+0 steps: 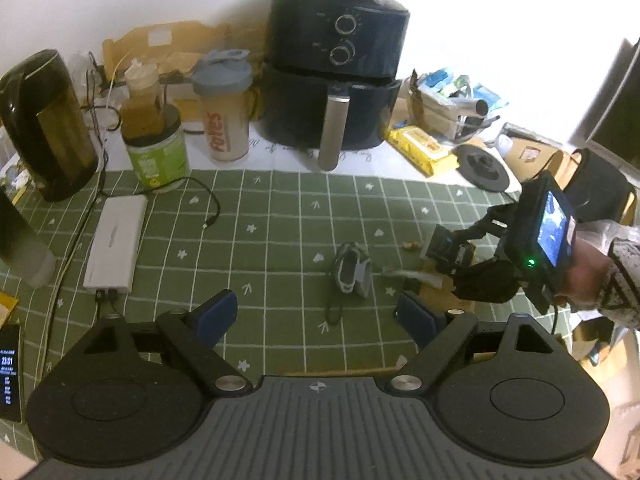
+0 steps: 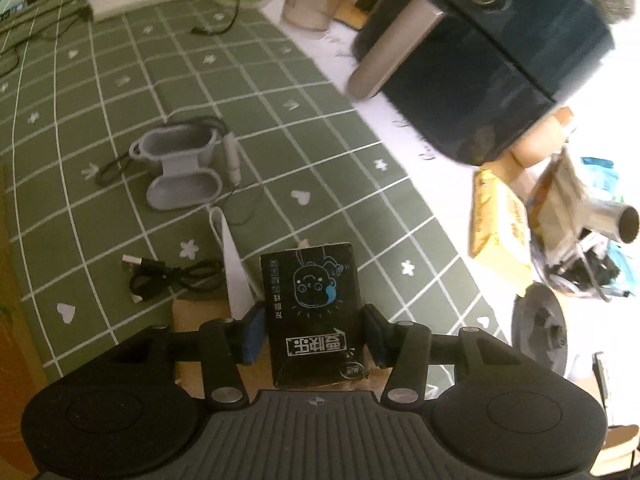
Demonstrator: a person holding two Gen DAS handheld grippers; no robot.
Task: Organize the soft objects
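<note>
The black tissue pack [image 2: 316, 316], printed with a blue cartoon face, sits low in the centre of the right wrist view, pinched on both sides between the 2 pads of the right gripper [image 2: 314, 340], which is closed onto it. In the left wrist view the same pack [image 1: 442, 246] shows at the right edge, blurred. A grey silicone case [image 2: 180, 168] with a black cord lies on the green grid cloth [image 2: 120, 80] left of centre, apart from the pack. A coiled black USB cable [image 2: 168, 276] lies lower left, just beside a white strip [image 2: 232, 268]. The left gripper [image 1: 316, 316] stands wide open over the cloth, holding nothing. At the top sit a black air fryer [image 1: 336, 72] and a shaker bottle [image 1: 226, 108]; a white power bank [image 1: 116, 240] lies at left.
</note>
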